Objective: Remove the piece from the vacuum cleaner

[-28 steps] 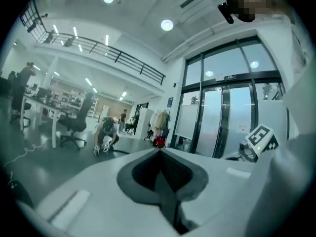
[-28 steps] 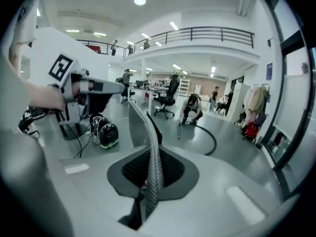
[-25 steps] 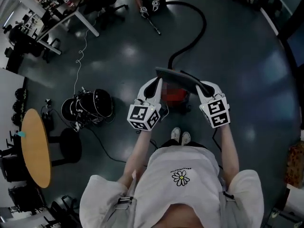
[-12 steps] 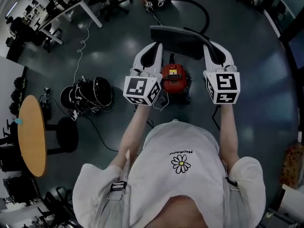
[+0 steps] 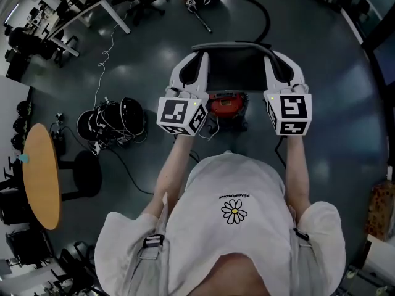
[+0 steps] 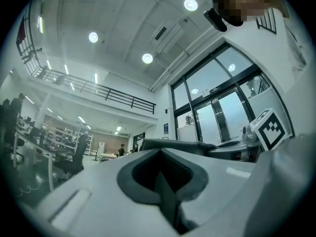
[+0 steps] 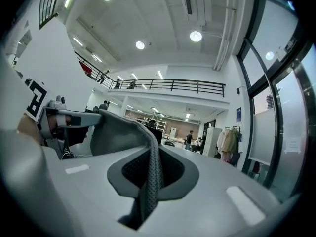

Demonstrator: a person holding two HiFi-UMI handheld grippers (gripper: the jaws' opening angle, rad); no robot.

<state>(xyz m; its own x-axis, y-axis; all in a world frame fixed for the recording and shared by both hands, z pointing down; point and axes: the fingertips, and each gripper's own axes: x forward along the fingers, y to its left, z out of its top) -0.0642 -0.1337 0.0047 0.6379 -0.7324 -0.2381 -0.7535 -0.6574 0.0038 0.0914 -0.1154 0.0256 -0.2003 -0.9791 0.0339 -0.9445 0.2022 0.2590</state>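
Observation:
A dark grey flat piece (image 5: 237,66) hangs in the air between my two grippers, level and above the red vacuum cleaner (image 5: 226,103) on the floor. My left gripper (image 5: 200,65) is shut on the piece's left edge, and my right gripper (image 5: 278,63) is shut on its right edge. In the left gripper view the piece (image 6: 197,144) runs off to the right from the shut left gripper (image 6: 165,194). The right gripper view has a mesh-textured edge of the piece (image 7: 118,130) pinched in the right gripper (image 7: 150,181). The vacuum's black hose (image 5: 262,14) curves away at the top.
A round wooden table (image 5: 40,174) and a black stool (image 5: 89,174) stand at the left. A heap of black gear with cables (image 5: 114,125) lies left of the vacuum. Desks and chairs (image 5: 80,8) fill the top left. The vacuum wand (image 5: 200,14) lies at the top.
Both grippers have risen with the grey piece, which has come up off the vacuum cleaner. The vacuum's red top now shows below it.

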